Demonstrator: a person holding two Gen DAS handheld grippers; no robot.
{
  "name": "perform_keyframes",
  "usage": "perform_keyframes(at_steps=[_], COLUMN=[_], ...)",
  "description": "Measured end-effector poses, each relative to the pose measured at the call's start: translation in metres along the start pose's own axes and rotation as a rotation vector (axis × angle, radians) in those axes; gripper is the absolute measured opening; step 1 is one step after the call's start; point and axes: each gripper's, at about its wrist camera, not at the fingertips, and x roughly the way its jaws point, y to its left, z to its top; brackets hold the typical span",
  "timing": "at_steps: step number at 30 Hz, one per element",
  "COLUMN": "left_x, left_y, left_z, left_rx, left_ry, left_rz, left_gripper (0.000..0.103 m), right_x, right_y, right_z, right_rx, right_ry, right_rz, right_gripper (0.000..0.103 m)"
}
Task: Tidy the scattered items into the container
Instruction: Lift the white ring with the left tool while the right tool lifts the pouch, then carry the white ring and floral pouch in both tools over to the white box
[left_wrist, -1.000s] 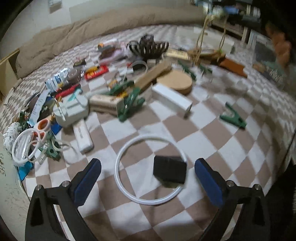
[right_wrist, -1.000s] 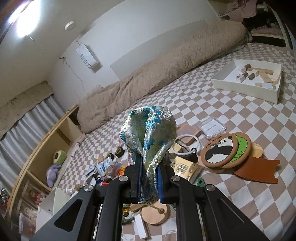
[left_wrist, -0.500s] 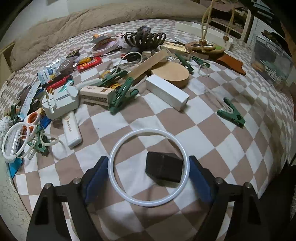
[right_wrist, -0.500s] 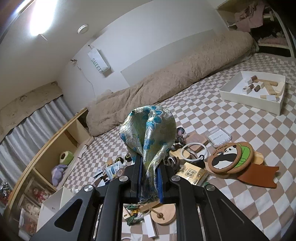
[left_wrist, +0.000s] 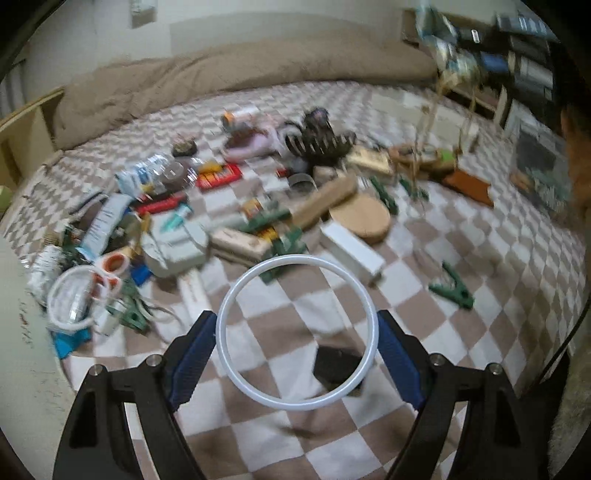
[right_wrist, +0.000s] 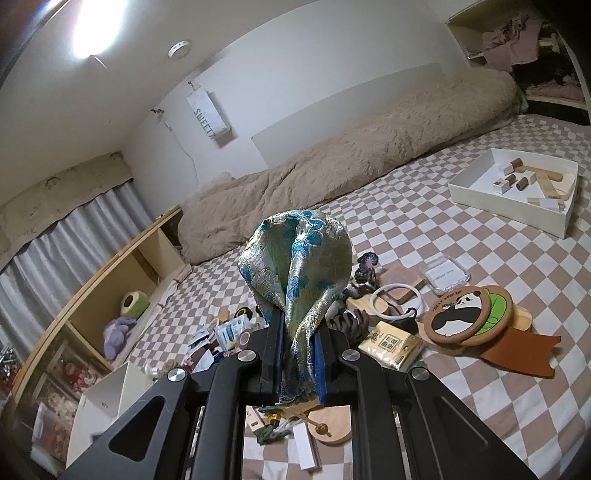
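The thin white plastic ring (left_wrist: 297, 333) sits clamped across its width between the blue pads (left_wrist: 192, 354) of the left gripper (left_wrist: 295, 356), lifted clear of the brown-and-white checked bedspread (left_wrist: 480, 332). It looks light and rigid enough to hold its circle, but smooth, so a squeeze across the widest part, as here, is the safest hold; off-centre it would likely squirt out or twist. Below it, near the bedspread's near edge, lies a small black block (left_wrist: 337, 364), which looks dense and easy to pinch by its flat sides.

The right gripper (right_wrist: 298, 360) is closed tight on a folded piece of green-and-blue patterned brocade cloth (right_wrist: 295, 266), which stands up in a soft bunch above the jaws. It is limp and light, so it will flop and may snag; gripping a gathered fold suits it.

Further out, clutter covers the middle of the bedspread: a green plastic clip (left_wrist: 452, 286), a round cork disc (left_wrist: 360, 218) and a long white box (left_wrist: 351, 254). A shallow white cardboard tray holding wooden blocks (right_wrist: 511, 194), probably the container, sits toward the far right edge.
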Motion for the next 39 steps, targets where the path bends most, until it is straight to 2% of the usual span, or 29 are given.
perform_keyframes(at_steps=[19,24,29,39], left_x=[-0.072,-0.088,-0.106,-0.135], left_y=[0.041,0.055,0.080,0.127], left_z=[0.074,0.086,0.086,0.059], left_rx=[-0.132,-0.173,-0.249,-0.330], left_ry=[-0.220,-0.263,-0.311,-0.358], left_rz=[0.062,0.102,0.139,0.293], left_gripper=[0.085,0.085,0.085,0.085], right_x=[0.003,0.003,0.004,-0.002], right_y=[0.014,0.017,0.021,0.040], right_z=[-0.004,-0.006,-0.007,-0.010], right_rx=[-0.037,-0.041,-0.047,-0.055], right_ry=[0.015,0.019,0.020,0.017], right_rz=[0.009,0.012,0.015,0.080], right_gripper=[0.014,0.014,0.014,0.014])
